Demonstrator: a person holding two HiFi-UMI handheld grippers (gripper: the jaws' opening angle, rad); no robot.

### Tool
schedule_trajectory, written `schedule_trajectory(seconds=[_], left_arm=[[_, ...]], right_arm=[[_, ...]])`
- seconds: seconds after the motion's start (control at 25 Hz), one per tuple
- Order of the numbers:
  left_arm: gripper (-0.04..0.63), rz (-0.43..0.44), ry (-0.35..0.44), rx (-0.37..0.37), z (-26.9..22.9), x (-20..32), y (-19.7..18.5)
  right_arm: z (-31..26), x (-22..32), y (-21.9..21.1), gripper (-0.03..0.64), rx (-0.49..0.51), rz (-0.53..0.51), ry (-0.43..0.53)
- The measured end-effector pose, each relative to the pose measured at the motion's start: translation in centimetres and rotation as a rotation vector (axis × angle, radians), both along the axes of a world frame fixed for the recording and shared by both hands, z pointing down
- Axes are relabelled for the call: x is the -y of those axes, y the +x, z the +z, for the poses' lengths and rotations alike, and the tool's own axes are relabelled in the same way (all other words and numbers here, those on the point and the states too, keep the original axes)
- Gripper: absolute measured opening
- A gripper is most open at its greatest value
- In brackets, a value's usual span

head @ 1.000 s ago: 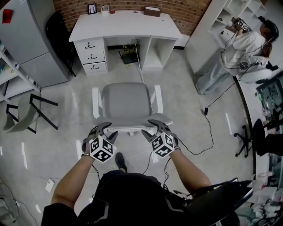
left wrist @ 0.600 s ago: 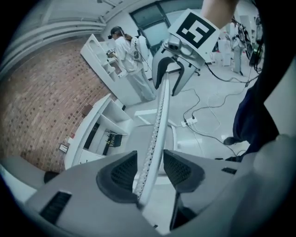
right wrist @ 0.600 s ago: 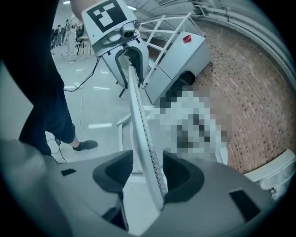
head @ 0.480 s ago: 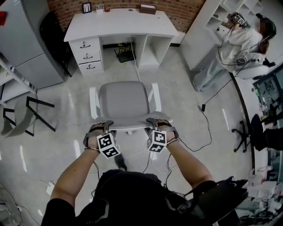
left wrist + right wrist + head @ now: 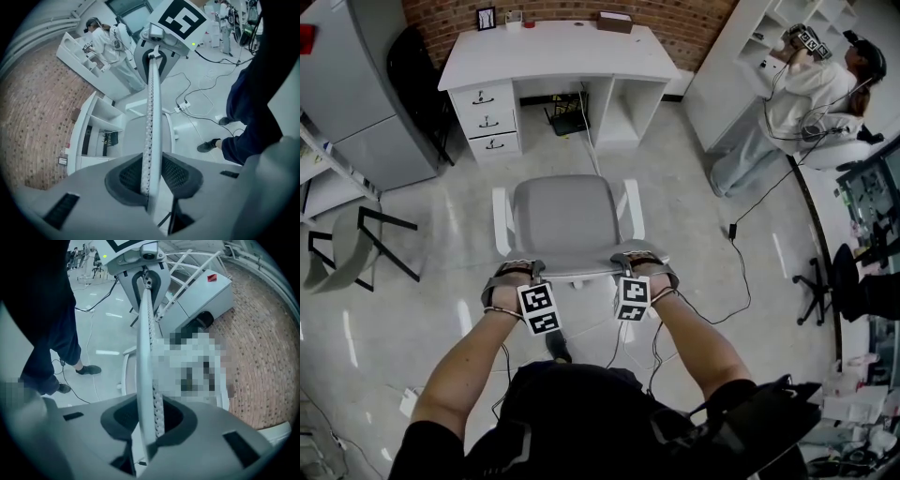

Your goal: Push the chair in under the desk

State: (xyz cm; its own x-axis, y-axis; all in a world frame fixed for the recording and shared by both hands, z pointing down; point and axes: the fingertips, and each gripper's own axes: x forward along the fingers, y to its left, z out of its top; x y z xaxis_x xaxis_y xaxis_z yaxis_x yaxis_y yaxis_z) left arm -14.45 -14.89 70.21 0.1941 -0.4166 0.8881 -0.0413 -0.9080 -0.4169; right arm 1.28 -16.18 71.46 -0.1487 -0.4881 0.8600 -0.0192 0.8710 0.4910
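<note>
While grey-seated white chair (image 5: 565,217) sits well clear of white desk (image 5: 558,52), push not begun.
Left gripper (image 5: 514,272), right gripper (image 5: 639,262): jaws just closing, clamped on backrest rim (image 5: 577,273).

1. The seat (image 5: 565,217) of the chair looks like matt grey cloth. Its armrests (image 5: 501,220) are smooth white plastic.
2. The backrest (image 5: 152,117) edge is white plastic, and one face is dotted with small perforations.
3. The left gripper (image 5: 152,177) and right gripper (image 5: 147,420) have matt grey plastic bodies. Their pads (image 5: 129,176) are dark with a fine grid texture.
4. The desk (image 5: 553,52) is smooth, matt white.
5. The brick wall (image 5: 694,19) is rough and reddish.
6. The floor (image 5: 422,309) is pale and glossy, mirroring lights.
</note>
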Motion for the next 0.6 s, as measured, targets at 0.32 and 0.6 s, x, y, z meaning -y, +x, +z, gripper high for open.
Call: schedule_trajectory(seconds=[0.32, 0.6], left_arm=[[0.064, 0.058, -0.085, 0.043, 1.1, -0.5, -0.1], [0.035, 0.082, -0.113, 0.029, 1.6, -0.6, 0.2]], right_arm=[[0.7, -0.3, 0.2, 0.052, -0.036, -0.045, 0.008], [1.1, 0.0, 0.1, 0.035, 0.004, -0.026, -0.033]])
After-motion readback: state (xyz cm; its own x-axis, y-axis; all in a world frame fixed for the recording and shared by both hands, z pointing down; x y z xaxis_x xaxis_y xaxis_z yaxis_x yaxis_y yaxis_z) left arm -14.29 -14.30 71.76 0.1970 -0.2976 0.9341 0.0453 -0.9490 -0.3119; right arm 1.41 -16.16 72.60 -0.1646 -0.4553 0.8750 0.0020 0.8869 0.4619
